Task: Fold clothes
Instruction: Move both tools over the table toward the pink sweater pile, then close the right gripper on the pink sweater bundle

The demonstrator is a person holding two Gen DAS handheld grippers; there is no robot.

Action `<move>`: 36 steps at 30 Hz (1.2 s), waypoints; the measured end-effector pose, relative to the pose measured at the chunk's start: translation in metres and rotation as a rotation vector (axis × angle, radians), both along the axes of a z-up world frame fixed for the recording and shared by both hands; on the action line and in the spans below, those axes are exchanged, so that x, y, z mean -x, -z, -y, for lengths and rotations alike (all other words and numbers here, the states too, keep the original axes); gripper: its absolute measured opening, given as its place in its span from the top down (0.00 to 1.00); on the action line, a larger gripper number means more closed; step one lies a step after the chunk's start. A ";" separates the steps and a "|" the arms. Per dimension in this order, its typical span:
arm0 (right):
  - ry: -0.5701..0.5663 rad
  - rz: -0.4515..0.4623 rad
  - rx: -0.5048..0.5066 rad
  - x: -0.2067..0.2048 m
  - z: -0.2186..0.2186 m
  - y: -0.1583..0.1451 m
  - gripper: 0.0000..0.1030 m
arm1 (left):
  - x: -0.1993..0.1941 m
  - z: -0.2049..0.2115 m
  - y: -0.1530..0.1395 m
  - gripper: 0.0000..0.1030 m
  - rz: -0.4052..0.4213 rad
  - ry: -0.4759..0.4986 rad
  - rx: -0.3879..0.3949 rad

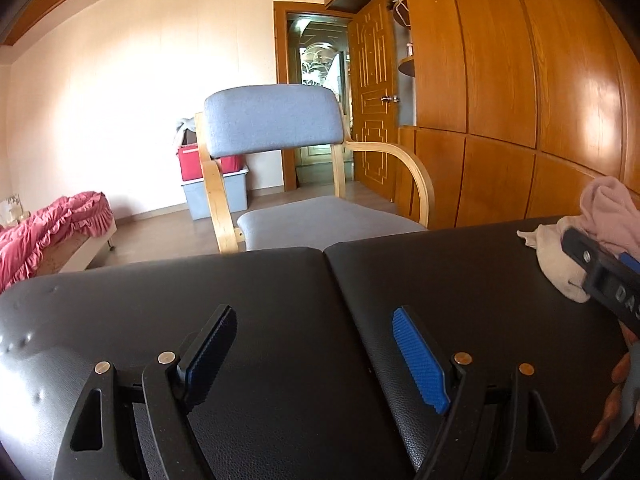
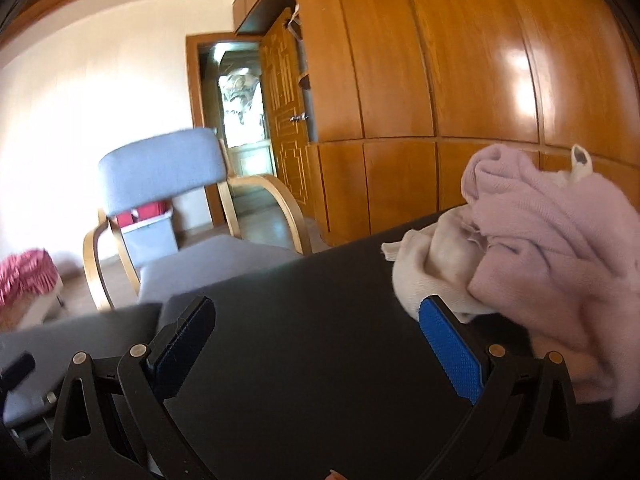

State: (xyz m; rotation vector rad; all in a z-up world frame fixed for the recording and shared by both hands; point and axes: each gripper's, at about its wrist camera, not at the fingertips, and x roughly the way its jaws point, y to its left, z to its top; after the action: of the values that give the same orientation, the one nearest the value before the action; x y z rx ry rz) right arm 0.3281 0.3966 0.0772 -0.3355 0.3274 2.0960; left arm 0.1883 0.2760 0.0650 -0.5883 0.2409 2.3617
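Observation:
A crumpled pile of clothes lies on the black padded table (image 2: 312, 320): a lilac knit garment (image 2: 560, 248) on top of a cream one (image 2: 432, 264). My right gripper (image 2: 320, 320) is open, and its right finger (image 2: 452, 344) sits just in front of the cream cloth. In the left wrist view the same lilac garment (image 1: 612, 212) and cream garment (image 1: 556, 256) lie at the far right, with the right gripper's black body (image 1: 600, 276) partly covering them. My left gripper (image 1: 316, 328) is open over bare table (image 1: 280, 280), holding nothing.
A grey cushioned wooden armchair (image 1: 280, 128) stands just beyond the table's far edge. A wooden wardrobe wall (image 1: 500, 80) runs along the right, with an open door (image 1: 372, 92) behind. A pink-covered bed (image 1: 52, 220) is at left, and storage boxes (image 1: 216, 188) stand by the wall.

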 end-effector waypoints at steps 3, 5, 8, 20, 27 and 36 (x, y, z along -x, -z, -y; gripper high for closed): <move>0.002 0.054 0.016 -0.009 -0.008 -0.002 0.00 | 0.005 -0.003 0.005 0.20 0.030 -0.002 0.001; 0.013 0.052 0.037 -0.020 -0.016 -0.001 0.00 | 0.008 -0.006 0.006 0.20 0.043 -0.010 0.020; 0.033 0.032 0.058 -0.038 -0.025 -0.002 0.00 | 0.008 -0.009 0.007 0.20 0.048 -0.015 0.054; 0.084 0.076 0.075 -0.072 -0.035 -0.008 0.00 | -0.025 -0.005 0.002 0.20 -0.022 0.169 0.038; 0.135 0.108 -0.036 -0.123 -0.058 -0.035 0.00 | -0.039 -0.005 0.001 0.20 -0.073 0.212 0.044; 0.206 0.212 -0.004 -0.166 -0.126 -0.054 0.01 | -0.027 -0.003 0.002 0.20 -0.016 0.181 0.032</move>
State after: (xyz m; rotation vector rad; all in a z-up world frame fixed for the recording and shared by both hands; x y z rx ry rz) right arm 0.4940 0.5224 0.1316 -0.4959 0.2213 1.8404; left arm 0.2155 0.2788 0.0635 -0.5392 0.3262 2.1923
